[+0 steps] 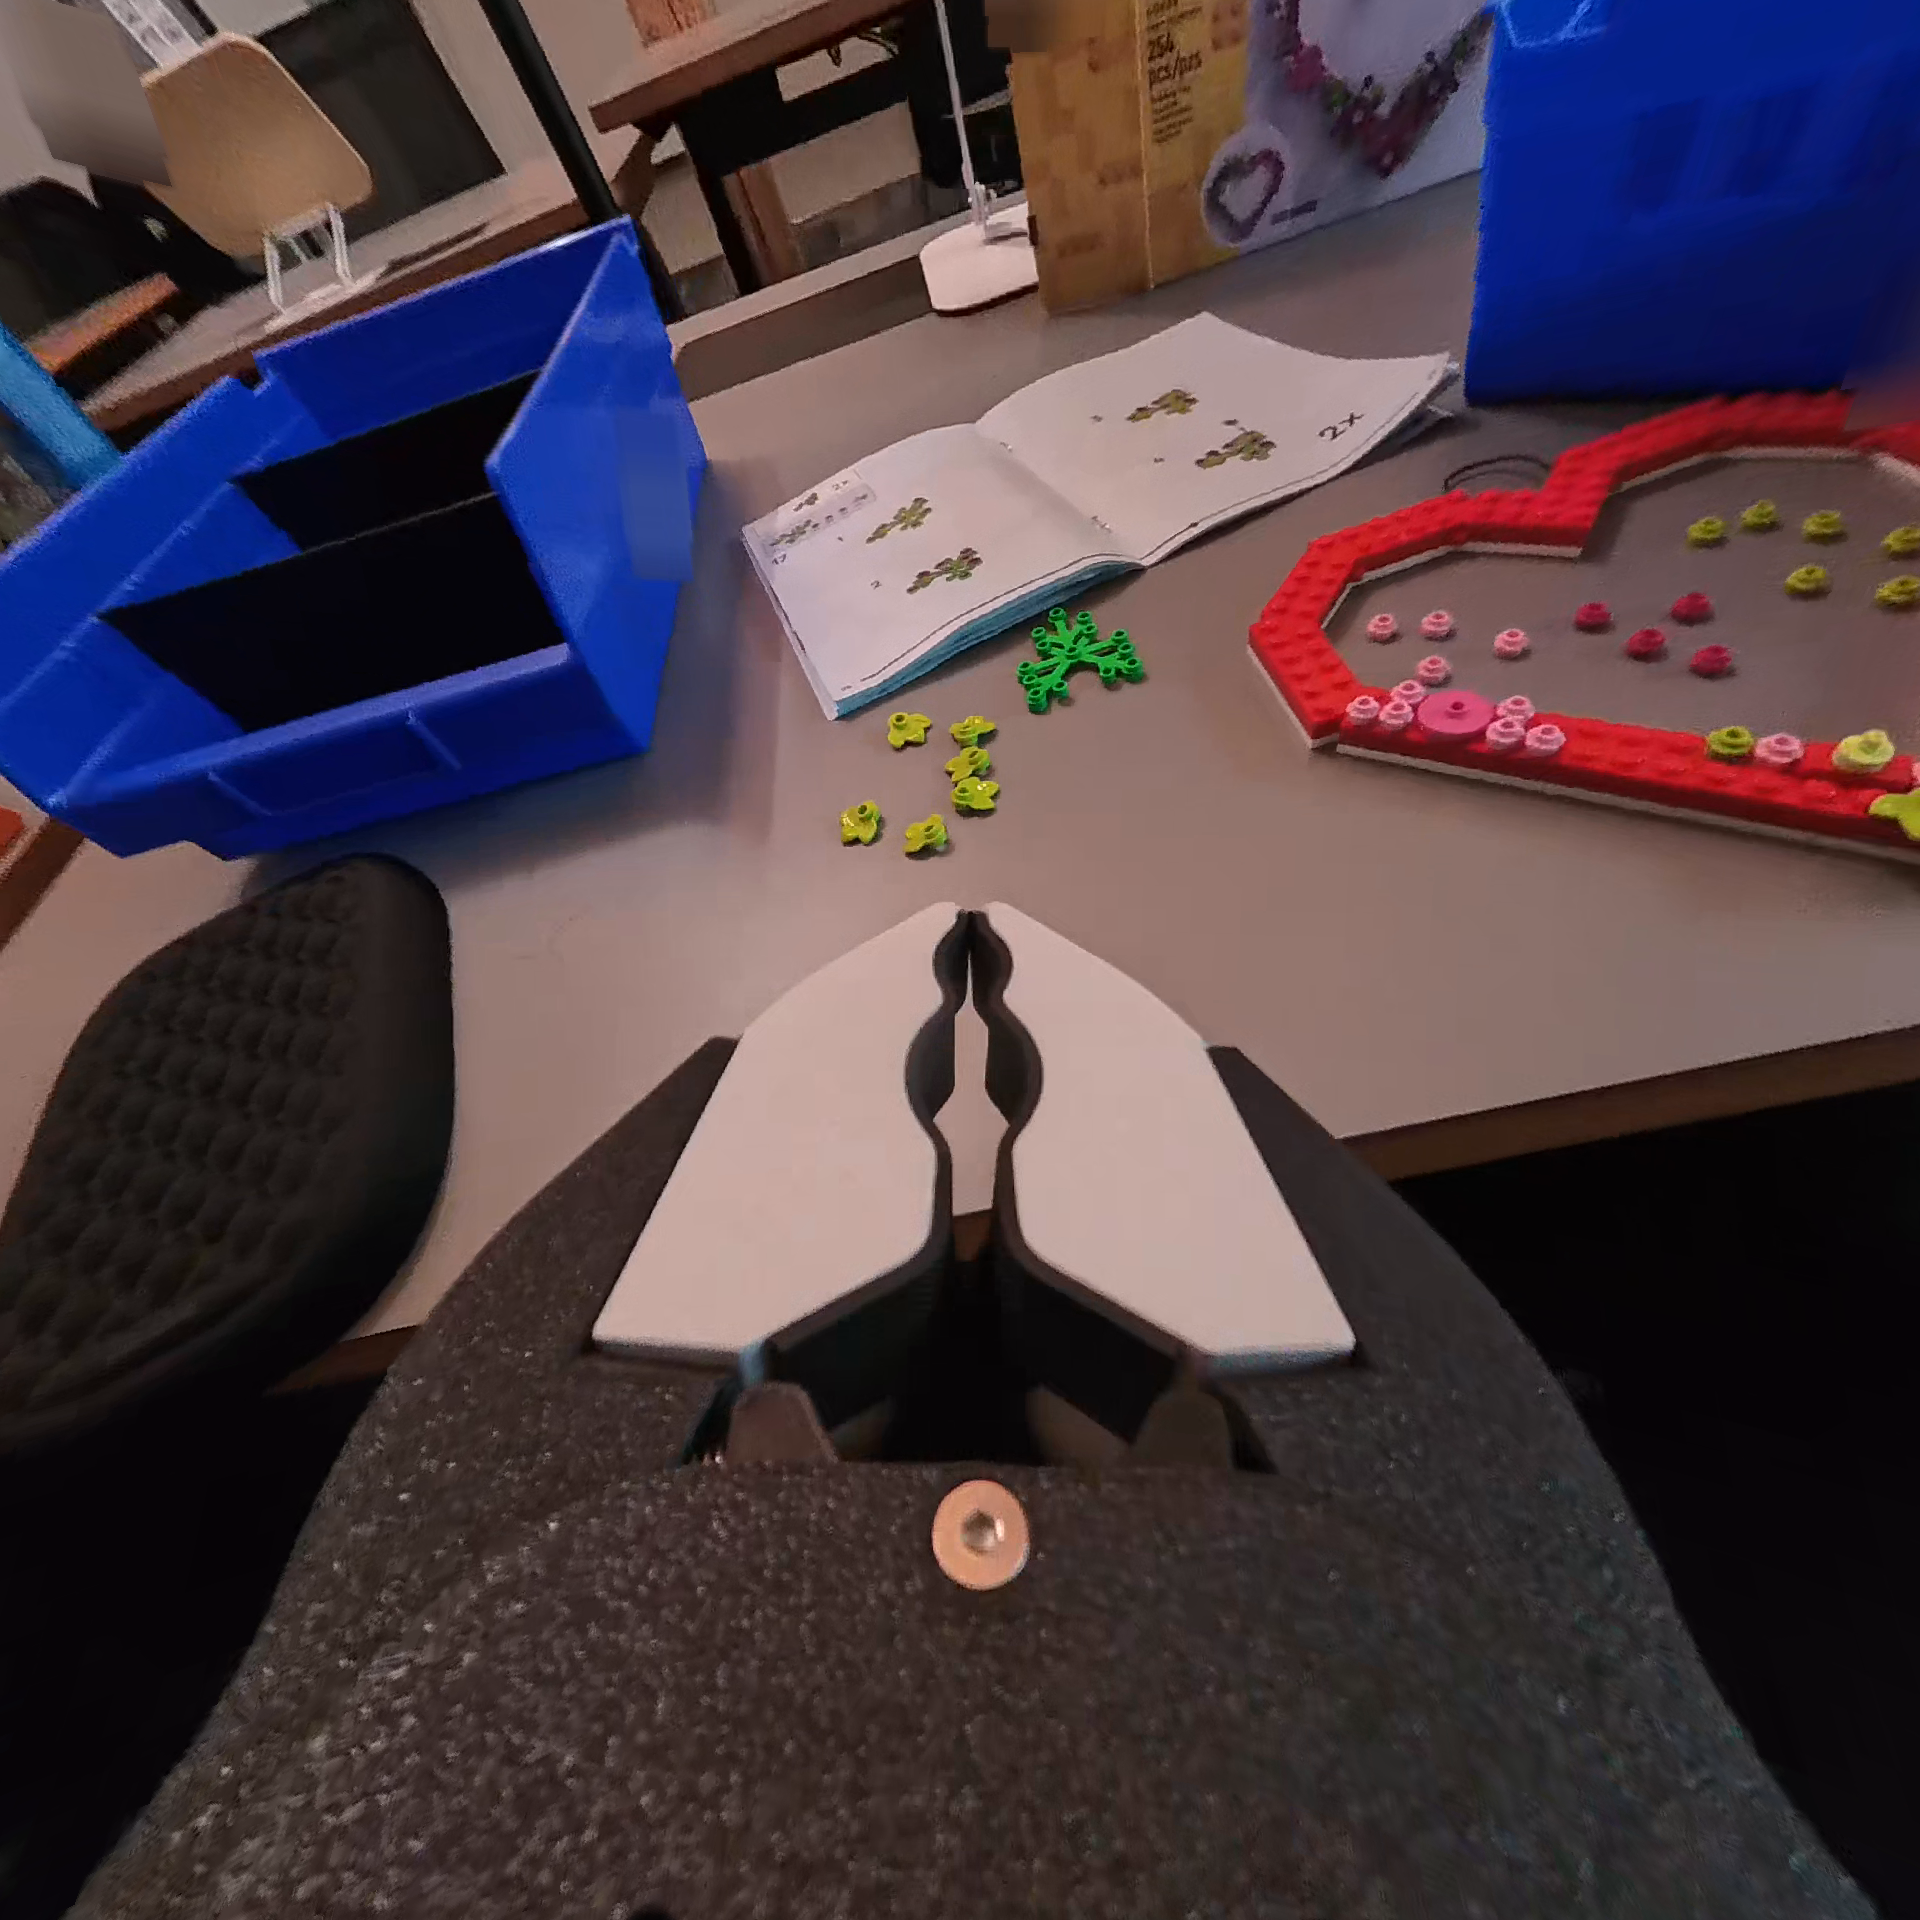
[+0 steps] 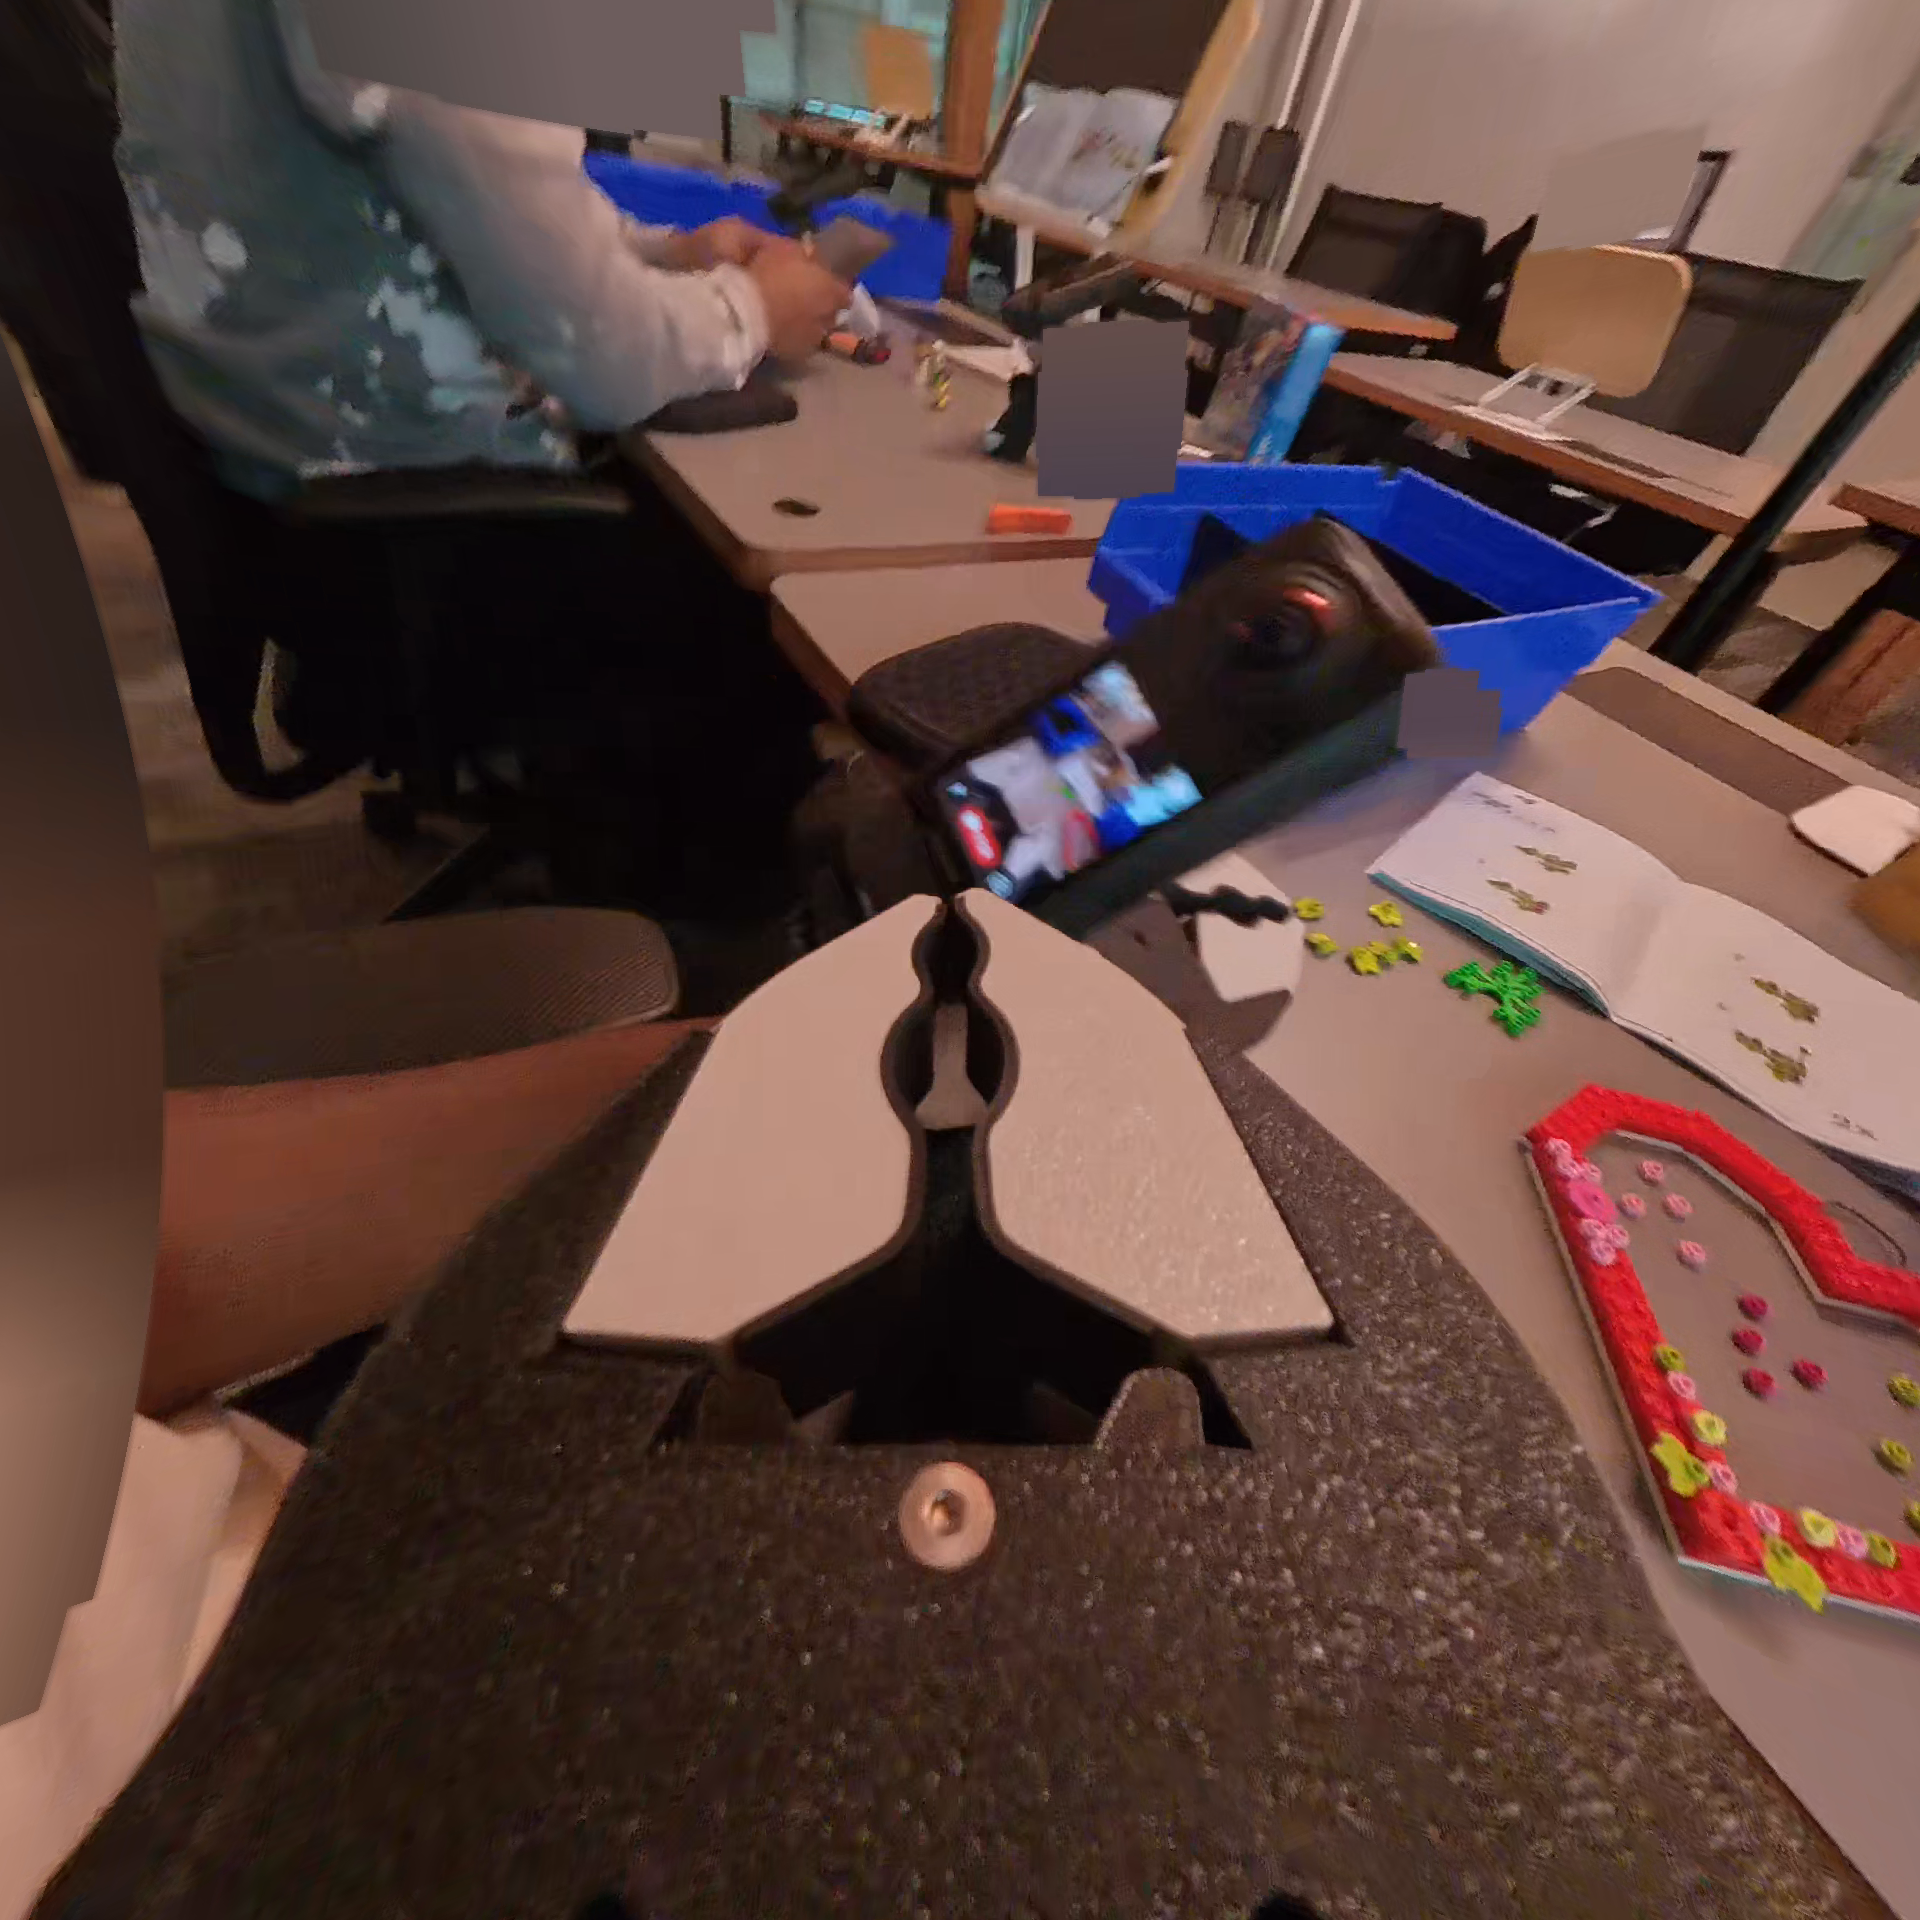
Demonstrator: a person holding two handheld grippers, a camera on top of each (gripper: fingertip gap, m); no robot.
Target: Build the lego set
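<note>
Fingertips of the left hand-held gripper are pressed together with nothing between them, hovering above the near edge of the grey worktop in the left wrist view. Just ahead lie six lime leaf pieces, loose, and beyond them a bright green branch piece touching the near edge of the open instruction booklet. To the right rests the red heart frame, bearing pink and lime flowers along its near side, with loose pink, dark red and lime studs lying inside its outline. A blue bin with black dividers stands to the left, a second blue bin at far right, and the set's box stands upright behind the booklet. A black padded armrest overlaps the worktop's left corner.

In the right wrist view, the right hand-held gripper is likewise closed and empty, held off the worktop's edge. The left gripper shows beyond it, with a lit phone mounted on it. The heart frame lies at lower right, with the booklet behind it. Another person sits at a farther table.
</note>
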